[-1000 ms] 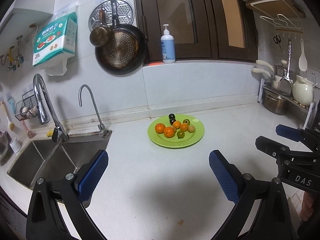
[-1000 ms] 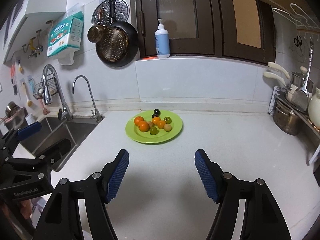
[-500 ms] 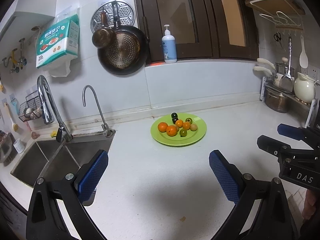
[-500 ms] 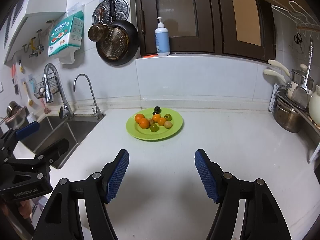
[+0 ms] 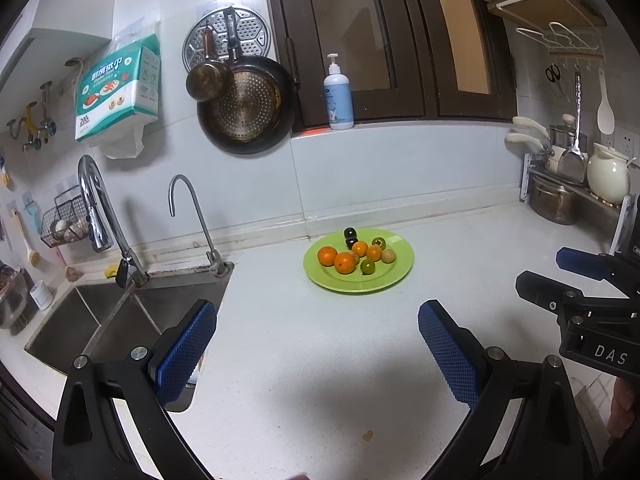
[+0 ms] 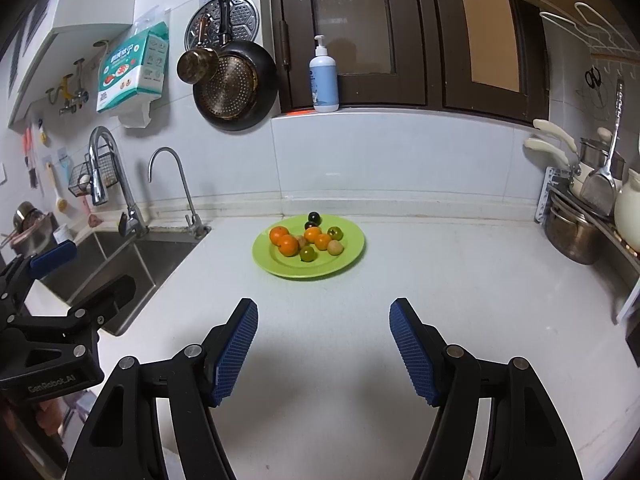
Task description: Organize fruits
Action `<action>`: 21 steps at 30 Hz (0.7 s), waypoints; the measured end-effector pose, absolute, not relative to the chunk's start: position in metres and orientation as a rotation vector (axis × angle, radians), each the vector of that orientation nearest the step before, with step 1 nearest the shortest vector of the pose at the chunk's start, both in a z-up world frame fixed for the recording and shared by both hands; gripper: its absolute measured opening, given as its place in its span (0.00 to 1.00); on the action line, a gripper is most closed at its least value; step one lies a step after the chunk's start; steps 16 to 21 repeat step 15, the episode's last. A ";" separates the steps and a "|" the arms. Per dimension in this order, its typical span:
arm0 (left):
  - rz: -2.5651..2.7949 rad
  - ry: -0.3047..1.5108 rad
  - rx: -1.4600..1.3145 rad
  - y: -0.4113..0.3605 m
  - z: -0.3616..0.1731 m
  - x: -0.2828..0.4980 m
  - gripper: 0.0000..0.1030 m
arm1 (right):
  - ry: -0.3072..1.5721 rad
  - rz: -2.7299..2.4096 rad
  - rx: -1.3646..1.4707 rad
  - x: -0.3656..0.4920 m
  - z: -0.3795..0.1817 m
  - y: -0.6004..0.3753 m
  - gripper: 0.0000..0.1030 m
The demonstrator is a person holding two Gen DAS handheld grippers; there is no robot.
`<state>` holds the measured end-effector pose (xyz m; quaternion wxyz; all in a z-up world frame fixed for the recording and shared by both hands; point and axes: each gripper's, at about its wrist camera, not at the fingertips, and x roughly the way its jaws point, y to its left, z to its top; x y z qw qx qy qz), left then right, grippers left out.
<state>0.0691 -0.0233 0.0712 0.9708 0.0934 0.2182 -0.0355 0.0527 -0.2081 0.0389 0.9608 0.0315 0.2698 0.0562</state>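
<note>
Nine or so small fruits (image 5: 357, 254) sit gathered on a green plate (image 5: 394, 278) near the back of a white kitchen surface (image 5: 304, 360), between a steel sink (image 5: 120, 320) and a rack of pots (image 5: 560, 200). Four are orange citrus (image 6: 288, 245), two are green (image 6: 307, 254), two near the plate's far rim are almost black (image 6: 314, 218), and at least one is tan (image 6: 335, 247); another may hide among the oranges, the fisheye view being too small to say.

The left gripper (image 5: 316, 350) hangs low over the near part of the surface, fingers spread wide and nothing between its blue pads (image 5: 184, 352). The right gripper (image 6: 323, 346) does the same, equally released and empty, pointing straight at the plate from well short of it. Neither touches fruit or plate.

All the fruit in view lies on the one plate, none loose on the surface, in a loose cluster with colours mixed and only partly grouped. That scene fits two readings: fruit collected onto the plate, the job close to done, or a mixed heap waiting to be sorted by kind or moved elsewhere. No second dish or basket for fruit shows in either view.
</note>
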 end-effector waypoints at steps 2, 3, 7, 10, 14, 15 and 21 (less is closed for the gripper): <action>-0.067 0.438 0.190 -0.024 0.072 0.069 1.00 | 0.545 0.115 0.064 0.052 0.039 -0.209 0.67; -0.064 0.438 0.189 -0.024 0.071 0.068 1.00 | 0.544 0.116 0.065 0.052 0.039 -0.209 0.67; -0.061 0.442 0.181 -0.023 0.072 0.068 1.00 | 0.545 0.118 0.065 0.050 0.038 -0.209 0.67; -0.060 0.449 0.177 -0.022 0.071 0.069 1.00 | 0.544 0.120 0.064 0.049 0.039 -0.208 0.67; -0.060 0.457 0.175 -0.021 0.069 0.070 1.00 | 0.544 0.119 0.065 0.048 0.039 -0.207 0.67; -0.059 0.460 0.174 -0.021 0.069 0.070 1.00 | 0.544 0.119 0.064 0.048 0.039 -0.207 0.67; -0.059 0.460 0.174 -0.021 0.069 0.070 1.00 | 0.544 0.119 0.064 0.048 0.039 -0.207 0.67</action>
